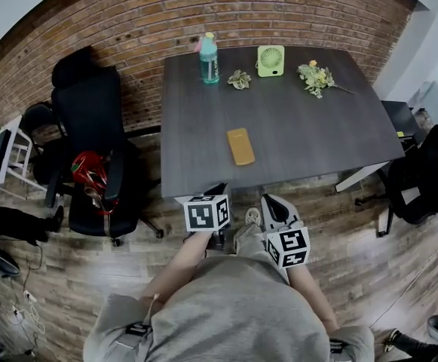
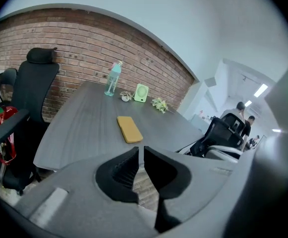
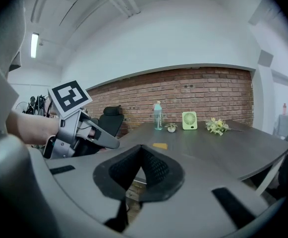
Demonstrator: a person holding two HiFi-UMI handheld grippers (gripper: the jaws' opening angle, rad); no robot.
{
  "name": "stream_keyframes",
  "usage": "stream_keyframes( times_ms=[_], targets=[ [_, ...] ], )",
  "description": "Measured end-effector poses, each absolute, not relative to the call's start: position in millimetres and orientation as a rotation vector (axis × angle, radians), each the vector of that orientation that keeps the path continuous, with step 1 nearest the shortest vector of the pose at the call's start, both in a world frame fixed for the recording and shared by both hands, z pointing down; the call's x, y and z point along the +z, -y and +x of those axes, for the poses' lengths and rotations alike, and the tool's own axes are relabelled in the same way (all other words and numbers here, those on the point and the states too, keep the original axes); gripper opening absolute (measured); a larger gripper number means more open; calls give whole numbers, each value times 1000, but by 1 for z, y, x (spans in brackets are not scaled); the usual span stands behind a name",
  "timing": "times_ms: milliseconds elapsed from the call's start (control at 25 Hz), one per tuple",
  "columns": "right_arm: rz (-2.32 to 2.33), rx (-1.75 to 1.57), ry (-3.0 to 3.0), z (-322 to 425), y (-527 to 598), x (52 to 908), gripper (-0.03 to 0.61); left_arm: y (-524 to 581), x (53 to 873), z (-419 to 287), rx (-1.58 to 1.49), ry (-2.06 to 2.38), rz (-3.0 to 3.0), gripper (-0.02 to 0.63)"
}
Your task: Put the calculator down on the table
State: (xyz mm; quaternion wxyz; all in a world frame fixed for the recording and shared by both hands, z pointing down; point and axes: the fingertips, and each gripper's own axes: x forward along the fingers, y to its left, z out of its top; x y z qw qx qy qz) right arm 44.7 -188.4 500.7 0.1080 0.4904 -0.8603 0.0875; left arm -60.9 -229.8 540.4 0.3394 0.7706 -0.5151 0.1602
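The calculator, a flat orange-yellow slab, lies face down on the dark grey table, a little in from the near edge; it also shows in the left gripper view and far off in the right gripper view. Both grippers hang side by side just short of the table's near edge, clear of the calculator. My left gripper is shut with nothing between its pads. My right gripper is also shut and holds nothing. The left gripper appears in the right gripper view as well.
At the table's far side stand a teal bottle, a small plant, a green fan and a flower sprig. A black office chair with a red helmet is left of the table; another chair is at the right.
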Motion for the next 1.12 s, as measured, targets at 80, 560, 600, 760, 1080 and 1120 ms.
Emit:
stream_keyframes(
  times_ms=[80,560,600,760,1080,1120],
  targets=[
    [1438,251,2536,42,184,499,3,221,537,-61,417,1336,2026,41],
    [1469,250,2540,29,164,494,3,185,529,-74,406,1313,2096,37],
    [1475,256,2538,30,164,494,3,184,529,-74,408,1312,2102,37],
    [1482,272,2528,29,164,495,3,183,530,-76,411,1309,2104,37],
    [1463,294,2509,26,168,500,2,187,532,-76,394,1289,2099,37],
    [1465,295,2508,27,168,500,3,186,532,-74,391,1283,2101,37]
  ],
)
